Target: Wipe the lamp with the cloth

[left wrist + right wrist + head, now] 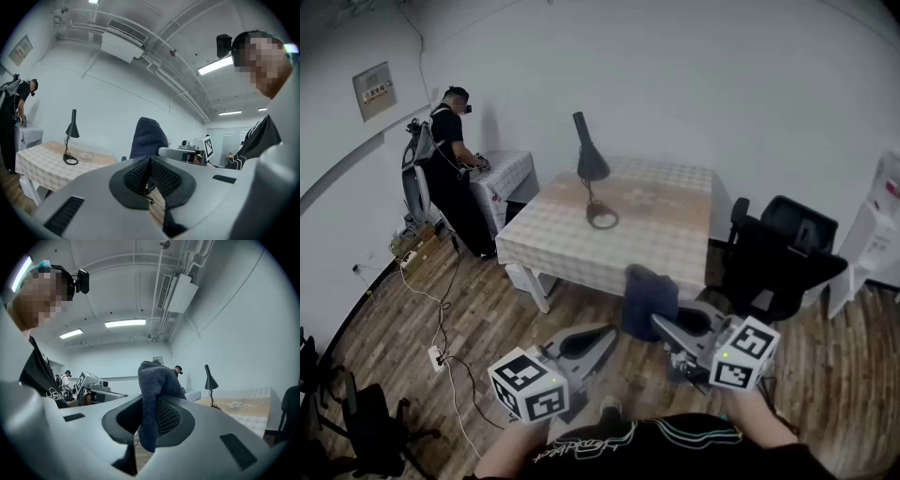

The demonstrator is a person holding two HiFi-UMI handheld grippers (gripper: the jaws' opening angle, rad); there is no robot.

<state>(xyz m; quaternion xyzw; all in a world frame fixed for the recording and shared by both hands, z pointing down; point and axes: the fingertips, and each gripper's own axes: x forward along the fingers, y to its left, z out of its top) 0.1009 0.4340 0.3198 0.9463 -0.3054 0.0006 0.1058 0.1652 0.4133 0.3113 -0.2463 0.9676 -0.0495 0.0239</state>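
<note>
On the checked table well ahead of us, the black lamp is standing upright on its ring base, apart from both grippers. We are judging it light and easy to tip, its stem thin, so gentle strokes on the shade and a steadying hold at the base are looking wise. The dark cloth, soft and limp, is sitting in the right gripper, whose jaws are pressing on a fold. The left gripper is showing its jaws together, holding nothing.

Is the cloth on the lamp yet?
No, the cloth hangs from the right gripper short of the table, while the lamp stands apart on it.
</note>
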